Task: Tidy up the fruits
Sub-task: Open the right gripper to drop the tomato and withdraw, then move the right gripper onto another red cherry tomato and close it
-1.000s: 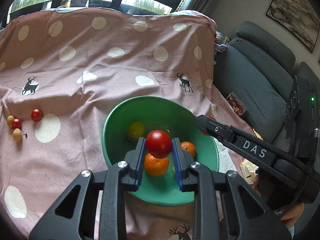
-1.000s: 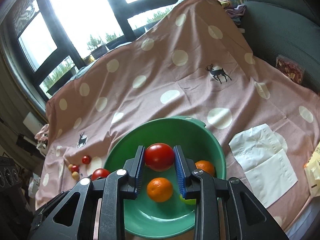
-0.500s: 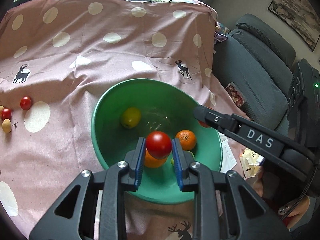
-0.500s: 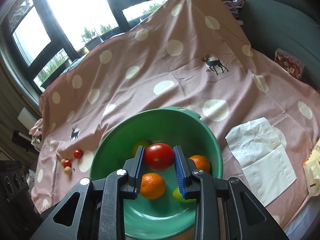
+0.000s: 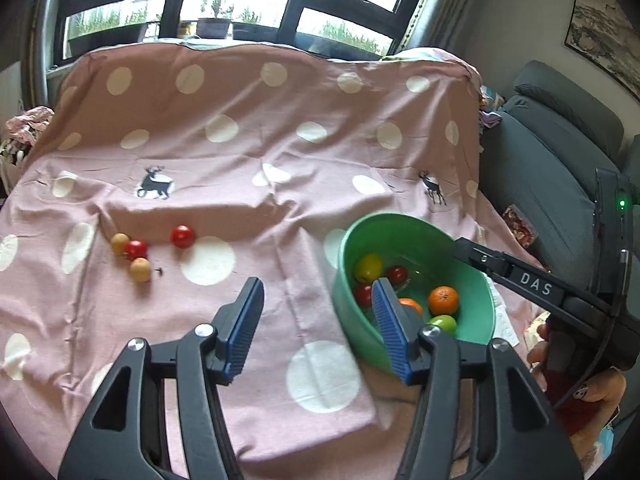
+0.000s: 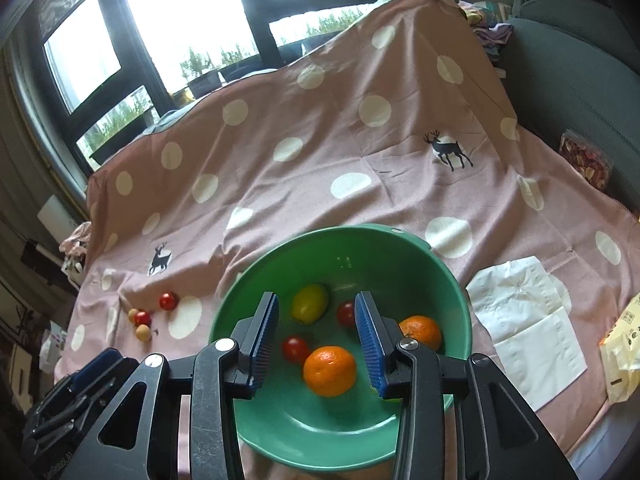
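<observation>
A green bowl (image 6: pixel 448 280) (image 5: pixel 472 264) sits on the pink dotted cloth and holds two oranges (image 6: pixel 329 370), a lemon (image 6: pixel 309 309), two red tomatoes (image 6: pixel 295 349) and a green fruit (image 5: pixel 443 323). My right gripper (image 6: pixel 316 340) is open and empty above the bowl. My left gripper (image 5: pixel 316 312) is open and empty, just left of the bowl over the cloth. Two red tomatoes (image 5: pixel 182 236) and two tan fruits (image 5: pixel 139 269) lie on the cloth at the left, also in the right wrist view (image 6: pixel 167 301).
White paper napkins (image 6: pixel 528 320) lie right of the bowl, with a yellow packet (image 6: pixel 622 344) at the cloth's right edge. A grey sofa (image 5: pixel 552 152) stands to the right. Windows are behind the table.
Both grippers opened and their red tomatoes now lie in the bowl. My left gripper swung left, away from the bowl, toward the loose fruits.
</observation>
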Tool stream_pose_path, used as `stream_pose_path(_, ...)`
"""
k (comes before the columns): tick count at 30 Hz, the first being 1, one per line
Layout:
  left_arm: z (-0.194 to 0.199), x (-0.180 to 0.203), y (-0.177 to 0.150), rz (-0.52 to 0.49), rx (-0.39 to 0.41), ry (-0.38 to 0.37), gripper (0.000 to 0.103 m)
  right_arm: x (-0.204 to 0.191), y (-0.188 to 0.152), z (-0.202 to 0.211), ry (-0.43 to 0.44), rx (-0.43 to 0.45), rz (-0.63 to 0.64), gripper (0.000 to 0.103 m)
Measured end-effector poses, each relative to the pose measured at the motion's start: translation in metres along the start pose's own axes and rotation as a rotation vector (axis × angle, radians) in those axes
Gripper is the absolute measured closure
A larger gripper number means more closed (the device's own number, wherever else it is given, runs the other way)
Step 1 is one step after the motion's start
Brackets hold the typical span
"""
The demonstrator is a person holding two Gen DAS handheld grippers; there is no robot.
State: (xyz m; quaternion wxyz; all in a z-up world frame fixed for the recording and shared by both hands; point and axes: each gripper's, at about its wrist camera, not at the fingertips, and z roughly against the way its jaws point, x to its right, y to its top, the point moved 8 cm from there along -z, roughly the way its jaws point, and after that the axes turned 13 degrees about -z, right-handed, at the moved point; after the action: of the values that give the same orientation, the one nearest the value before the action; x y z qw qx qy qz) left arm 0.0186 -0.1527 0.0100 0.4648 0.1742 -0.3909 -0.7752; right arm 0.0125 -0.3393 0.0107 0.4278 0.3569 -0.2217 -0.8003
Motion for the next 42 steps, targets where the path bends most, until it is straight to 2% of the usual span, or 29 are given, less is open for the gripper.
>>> stream_pose_path(5,0.022,-0.046,-0.006,0.026,0.013,0.098,0.042,-0.031,-0.009,0.006,0.060,0.007,0.049,0.061)
stream_pose_path(8,0.028,-0.077,-0.010,0.045,0.011,0.151,0.039,-0.054,-0.017,0.004,0.122,-0.013,0.069,0.048)
stream_pose_path(9,0.029,-0.087,-0.012,0.050,0.009,0.168,0.039,-0.062,-0.020,0.003,0.145,-0.025,0.075,0.047)
stream_pose_path(13,0.021,-0.141,-0.017,0.130,-0.016,0.228,0.038,-0.099,-0.033,-0.010,0.217,-0.120,0.090,0.047)
stream_pose_path(16,0.010,-0.180,-0.021,0.213,-0.048,0.234,0.039,-0.134,-0.040,-0.026,0.273,-0.212,0.102,0.047)
stream_pose_path(18,0.006,-0.195,-0.021,0.231,-0.073,0.255,0.040,-0.157,-0.043,-0.042,0.291,-0.281,0.106,0.047)
stream_pose_path(20,-0.002,-0.202,-0.017,0.211,-0.079,0.251,0.040,-0.178,-0.046,-0.058,0.286,-0.326,0.114,0.047)
stream_pose_path(23,-0.020,-0.205,-0.015,0.218,-0.089,0.195,0.040,-0.204,-0.048,-0.084,0.269,-0.370,0.140,0.047)
stream_pose_path(26,-0.046,-0.205,-0.018,0.240,-0.128,0.138,0.047,-0.217,-0.056,-0.115,0.233,-0.408,0.171,0.047)
stream_pose_path(29,-0.070,-0.208,-0.025,0.267,-0.178,0.103,0.052,-0.216,-0.065,-0.145,0.185,-0.436,0.177,0.049)
stream_pose_path(31,-0.083,-0.211,-0.028,0.280,-0.209,0.100,0.055,-0.211,-0.069,-0.163,0.155,-0.453,0.164,0.055)
stream_pose_path(34,-0.095,-0.212,-0.032,0.281,-0.241,0.104,0.057,-0.206,-0.074,-0.183,0.137,-0.472,0.142,0.056)
stream_pose_path(37,-0.102,-0.213,-0.034,0.277,-0.259,0.107,0.057,-0.203,-0.079,-0.196,0.113,-0.481,0.148,0.061)
stream_pose_path(42,-0.112,-0.219,-0.039,0.316,-0.278,0.106,0.057,-0.203,-0.083,-0.205,0.112,-0.490,0.151,0.061)
